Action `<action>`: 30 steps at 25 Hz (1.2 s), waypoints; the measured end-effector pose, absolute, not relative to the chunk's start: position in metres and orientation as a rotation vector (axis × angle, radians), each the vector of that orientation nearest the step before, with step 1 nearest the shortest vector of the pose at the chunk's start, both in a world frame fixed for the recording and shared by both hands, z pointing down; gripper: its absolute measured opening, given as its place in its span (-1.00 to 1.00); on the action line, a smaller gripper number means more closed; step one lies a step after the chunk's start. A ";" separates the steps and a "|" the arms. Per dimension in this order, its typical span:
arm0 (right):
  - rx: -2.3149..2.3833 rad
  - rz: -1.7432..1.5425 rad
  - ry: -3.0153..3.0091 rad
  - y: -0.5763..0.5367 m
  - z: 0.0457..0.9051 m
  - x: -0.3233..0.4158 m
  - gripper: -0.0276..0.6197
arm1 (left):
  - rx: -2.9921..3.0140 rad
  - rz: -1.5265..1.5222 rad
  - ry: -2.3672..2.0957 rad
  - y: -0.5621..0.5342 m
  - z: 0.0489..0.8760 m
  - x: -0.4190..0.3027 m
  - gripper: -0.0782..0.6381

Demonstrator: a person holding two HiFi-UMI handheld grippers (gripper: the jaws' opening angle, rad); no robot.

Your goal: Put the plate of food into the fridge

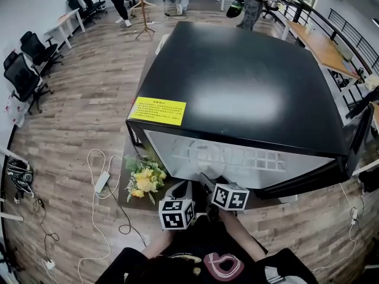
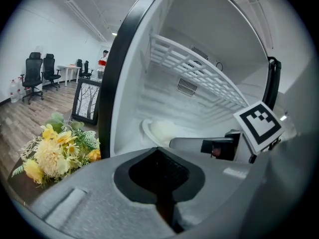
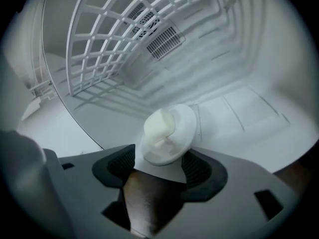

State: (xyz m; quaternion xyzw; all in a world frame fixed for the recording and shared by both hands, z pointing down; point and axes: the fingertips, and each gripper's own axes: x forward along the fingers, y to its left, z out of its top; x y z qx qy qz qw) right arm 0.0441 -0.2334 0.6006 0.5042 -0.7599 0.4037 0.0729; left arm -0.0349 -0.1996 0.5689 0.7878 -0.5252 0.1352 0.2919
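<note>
plate of food point(image 3: 185, 126) sits inside fridge point(image 1: 237, 87), between parted jaws of right gripper point(image 3: 158, 169).

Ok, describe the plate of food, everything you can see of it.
The plate of food is small, round, white and glossy, with a pale cream lump on it. It rests on the fridge's white floor, below the wire shelf. Its near rim sits between the right gripper's open jaws; whether a pad touches it is unclear.
</note>
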 end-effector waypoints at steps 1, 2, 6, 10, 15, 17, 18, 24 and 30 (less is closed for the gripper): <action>1.498 1.169 -2.275 -0.232 0.602 0.043 -0.03 | 2.099 0.361 -1.399 -0.199 0.569 -0.034 -0.76; 1.485 1.134 -2.269 -0.231 0.603 0.042 -0.02 | 2.100 0.362 -1.399 -0.199 0.569 -0.034 -0.76; 1.446 1.054 -2.272 -0.229 0.602 0.039 0.02 | 2.102 0.366 -1.397 -0.198 0.570 -0.031 -0.76; 1.410 0.967 -2.246 -0.227 0.606 0.034 0.05 | 2.098 0.380 -1.401 -0.198 0.573 -0.034 -0.76; 1.388 0.884 -2.182 -0.225 0.612 0.037 0.07 | 2.087 0.404 -1.395 -0.197 0.579 -0.030 -0.76; 1.371 0.847 -2.166 -0.224 0.614 0.036 0.09 | 2.089 0.413 -1.390 -0.196 0.580 -0.030 -0.76; 1.363 0.818 -2.150 -0.223 0.614 0.037 0.09 | 2.089 0.417 -1.386 -0.196 0.581 -0.029 -0.76; 1.300 0.665 -2.047 -0.220 0.617 0.036 0.15 | 2.085 0.430 -1.386 -0.194 0.584 -0.031 -0.76; 1.301 0.649 -2.003 -0.216 0.619 0.041 0.16 | 2.084 0.431 -1.385 -0.194 0.584 -0.030 -0.76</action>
